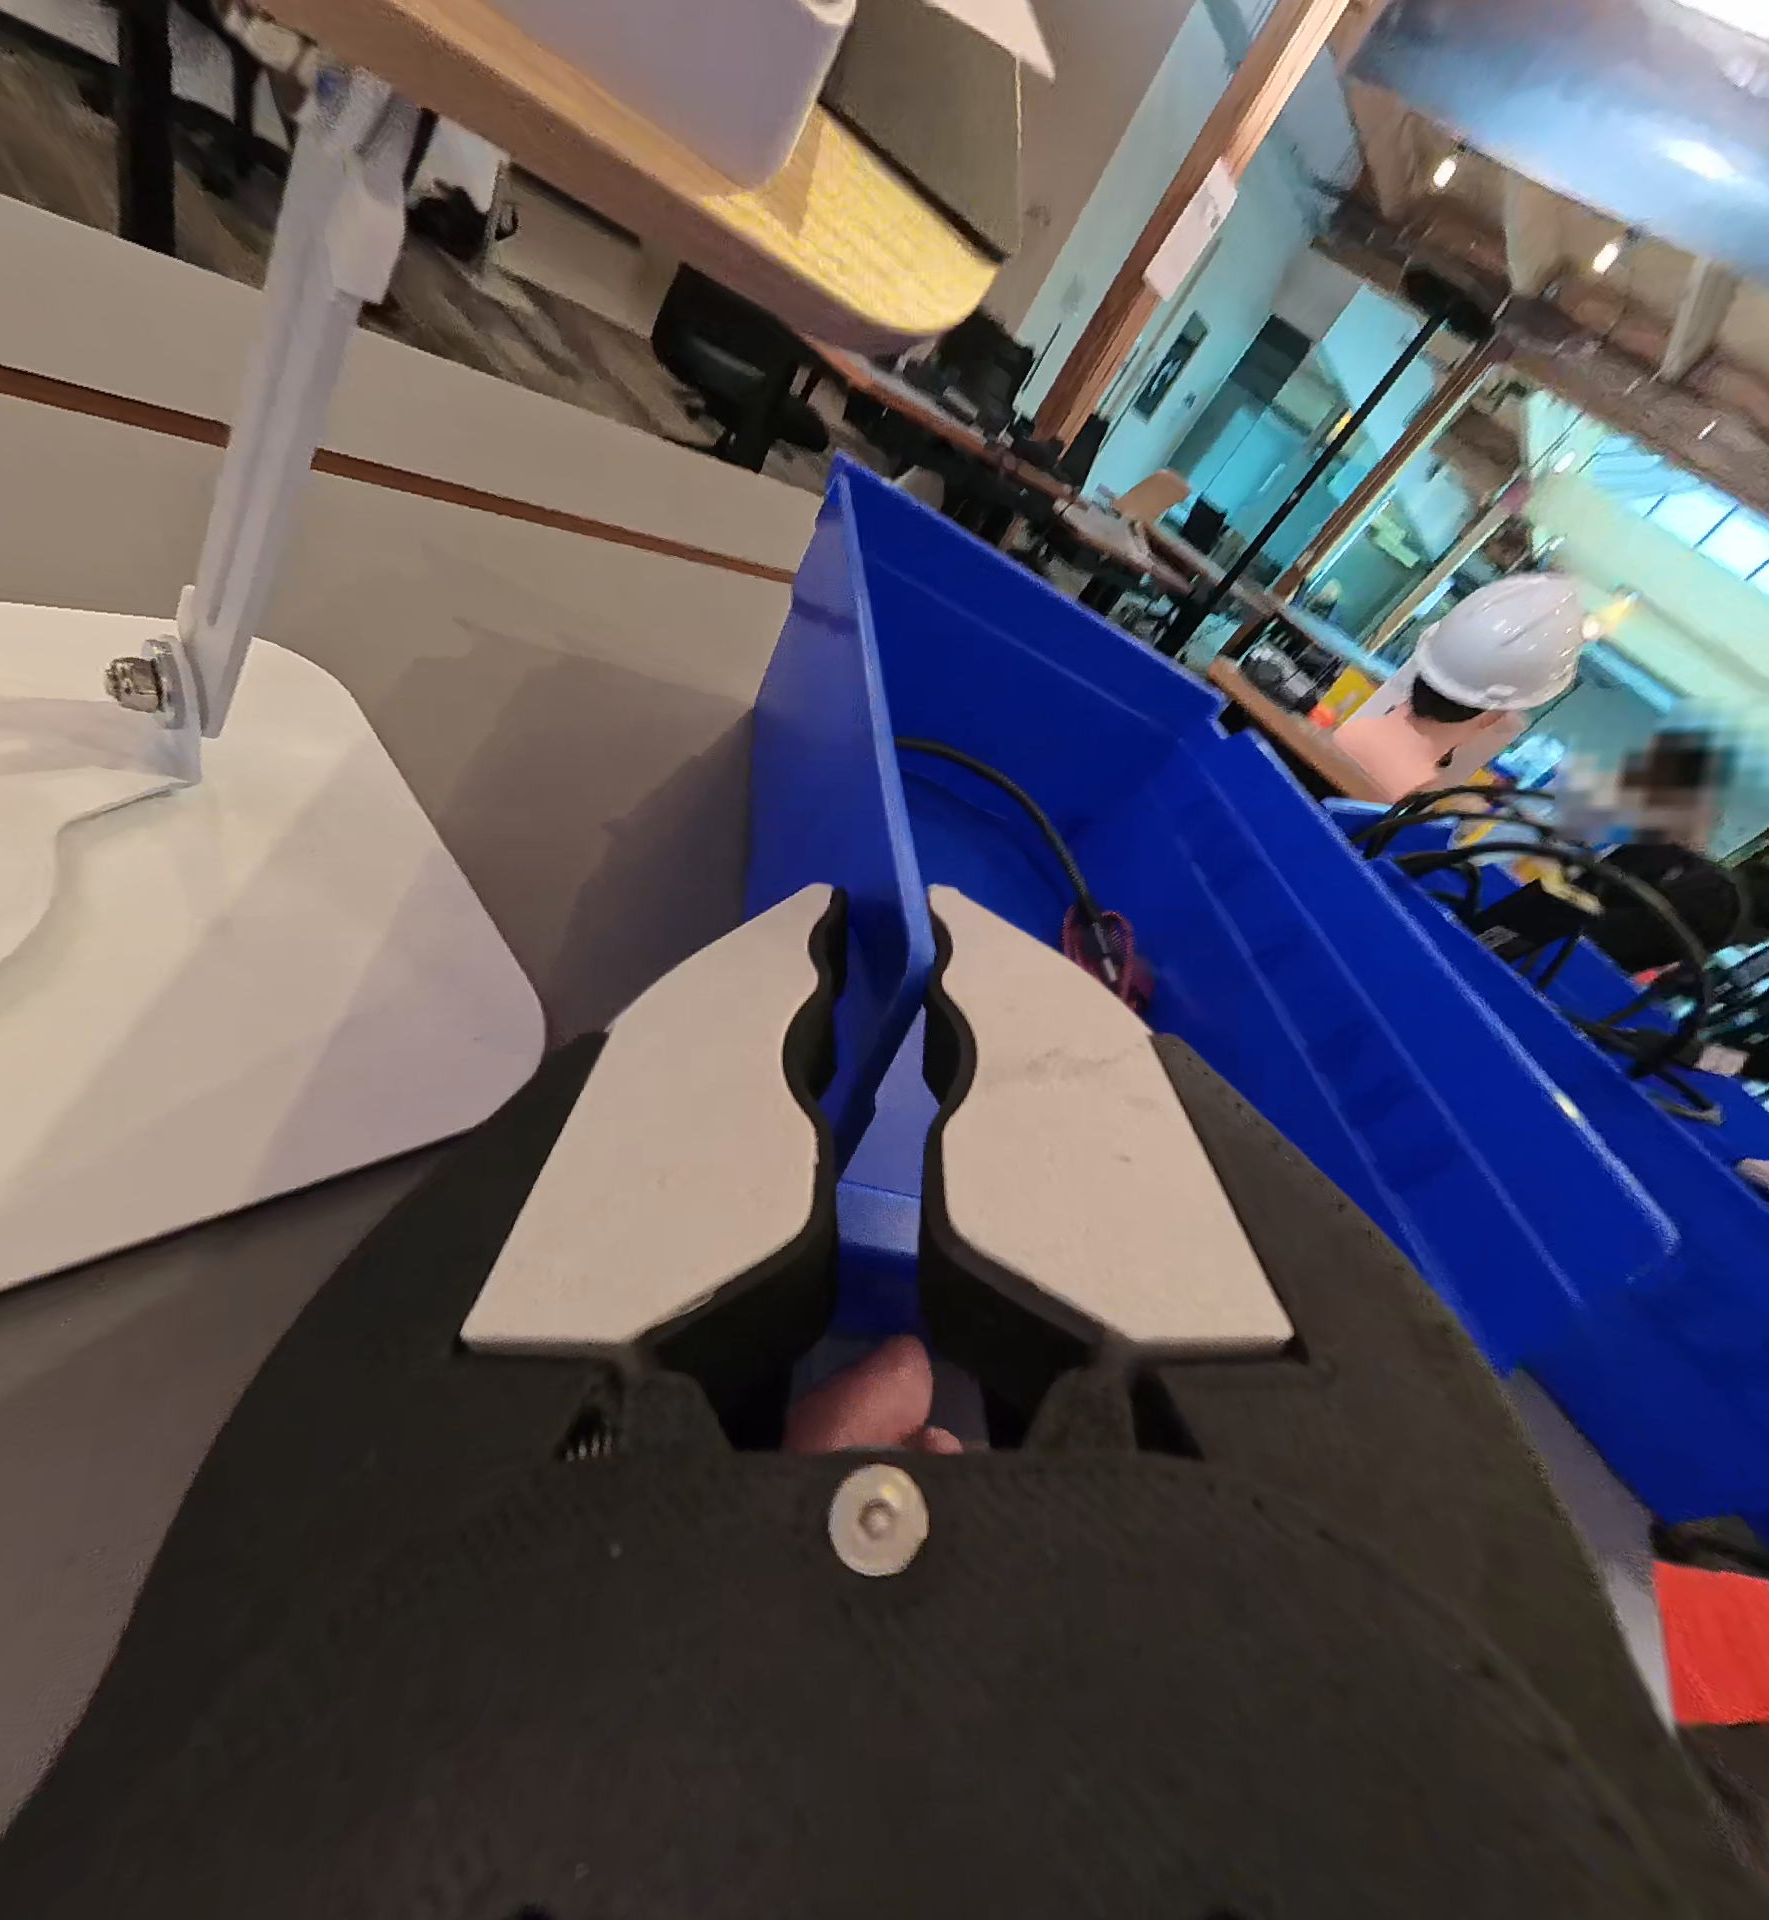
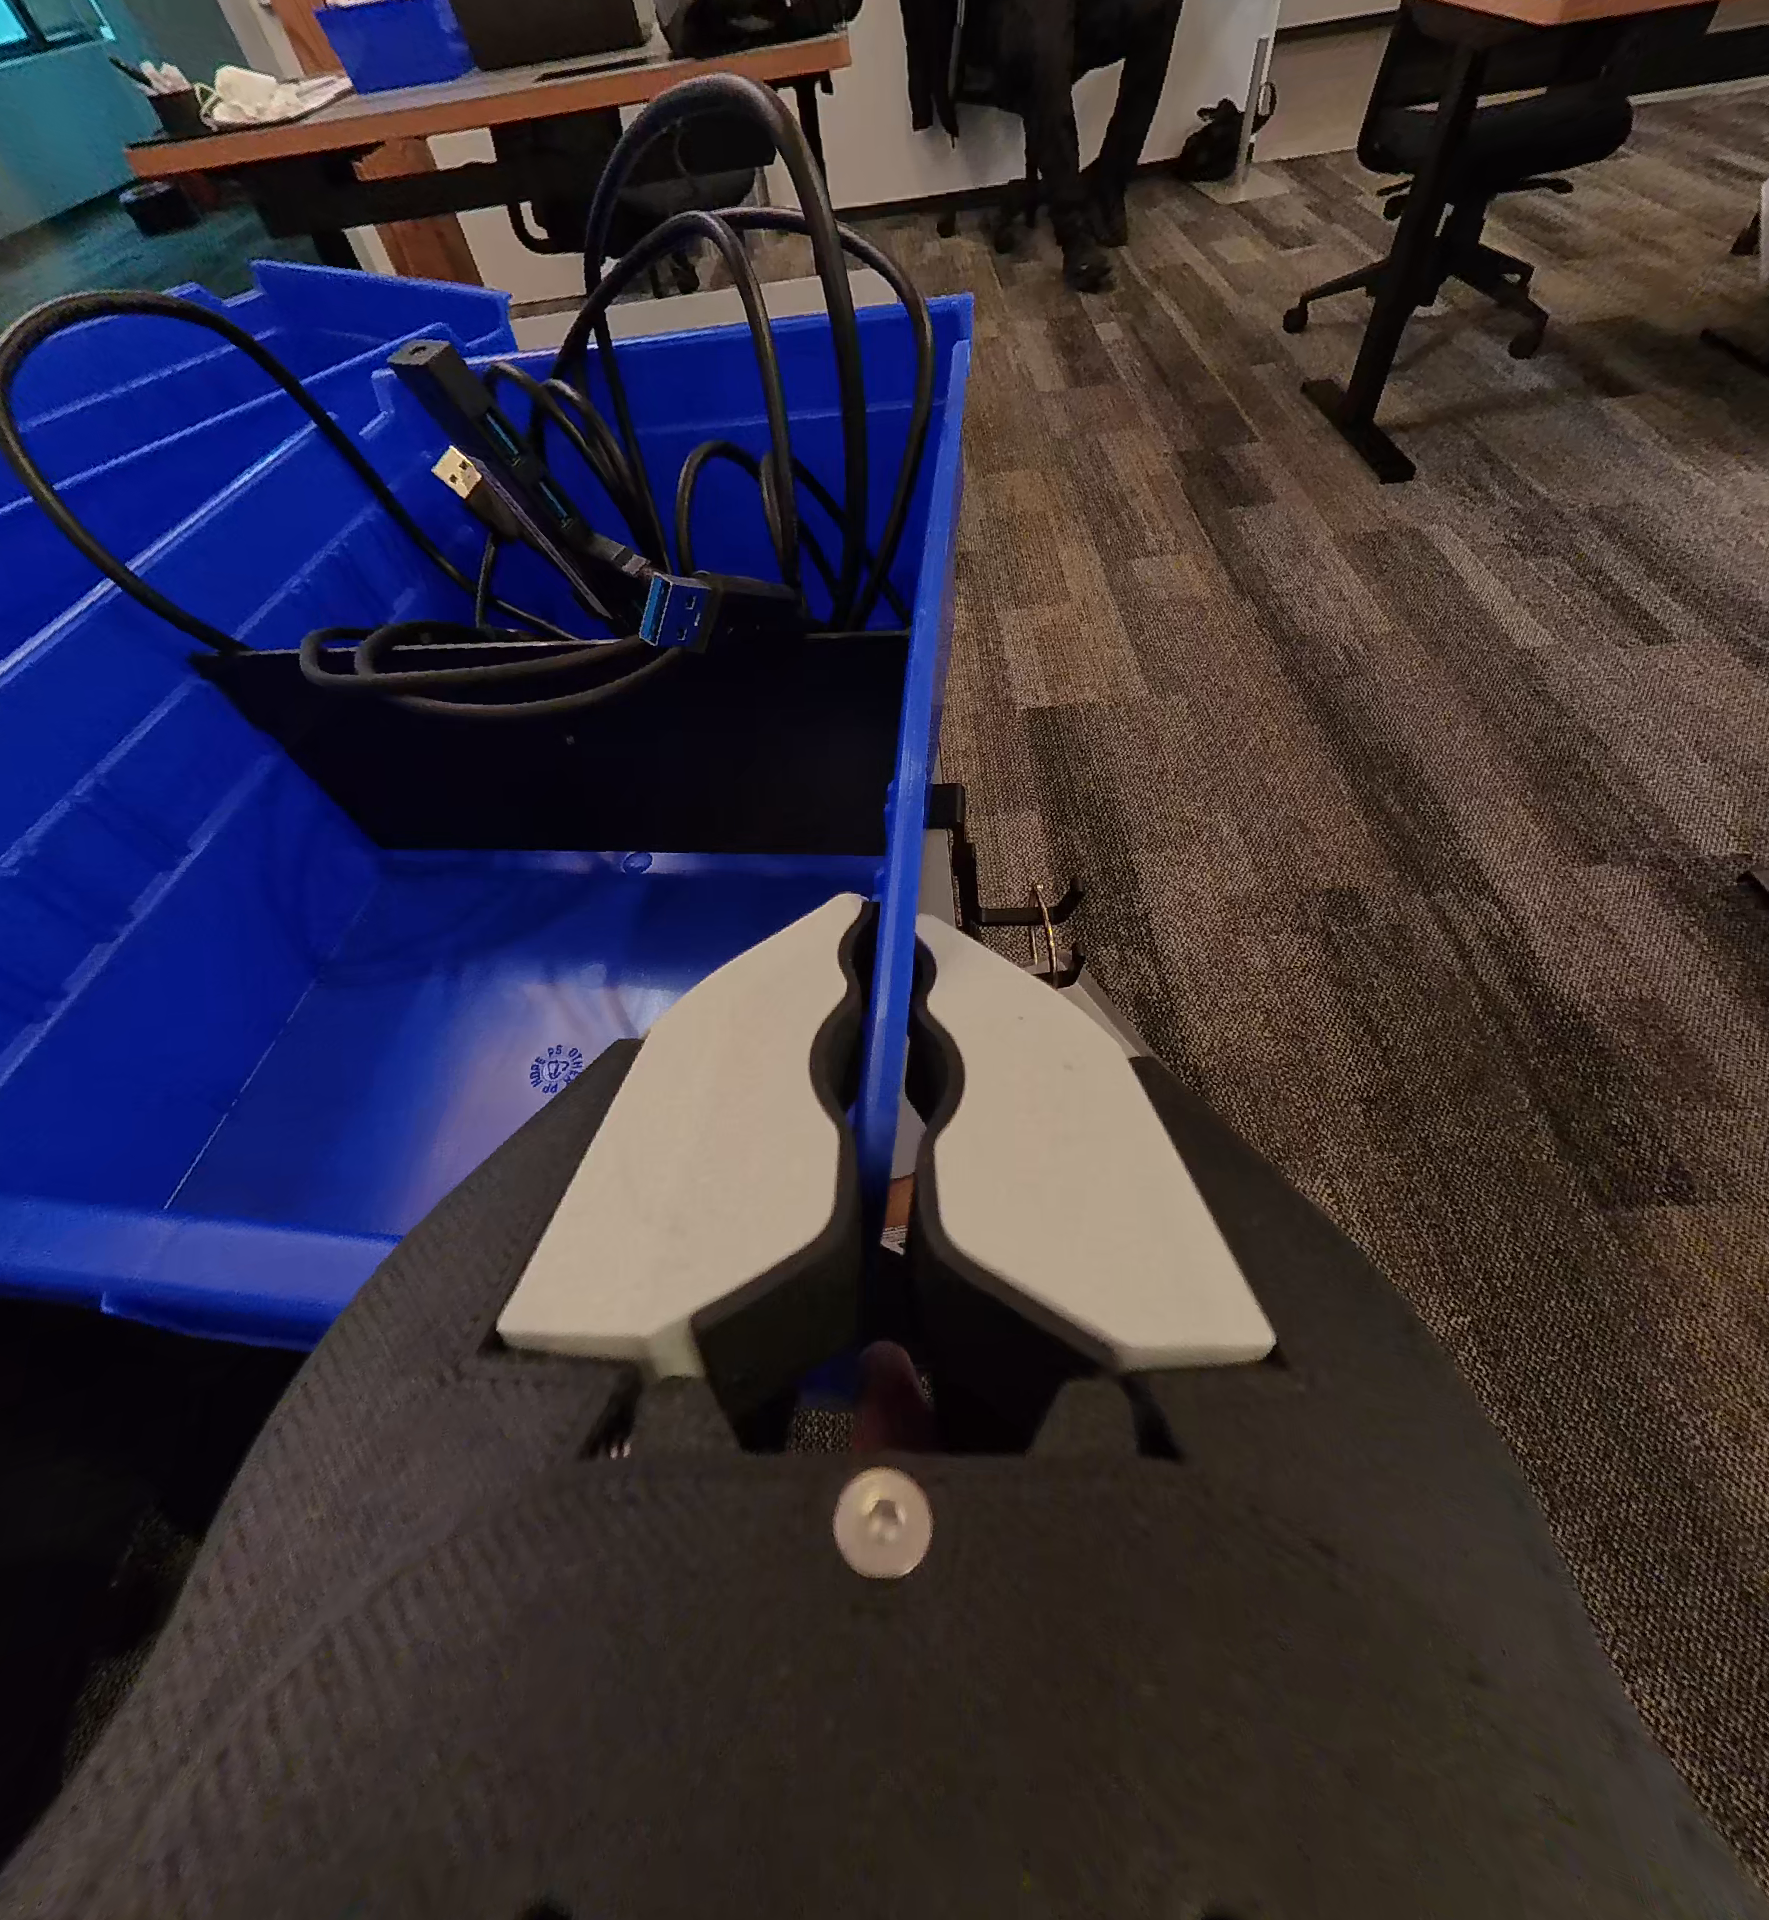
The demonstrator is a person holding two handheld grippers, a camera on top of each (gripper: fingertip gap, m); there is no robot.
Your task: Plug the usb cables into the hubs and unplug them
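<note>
**Bin tip risk**

Both grippers, left & right, clamp blue bin walls. I judge uneven lift could tilt it, spilling USB cables w/ hubs bunched behind black divider at far end.

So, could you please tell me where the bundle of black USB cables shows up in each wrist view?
Left wrist view: far right edge, mid-height, beyond the near blue bin.
Right wrist view: upper left of centre, looped in the blue bin's far compartment.
Shared landmark: the blue bin wall, which each gripper clamps.
</note>
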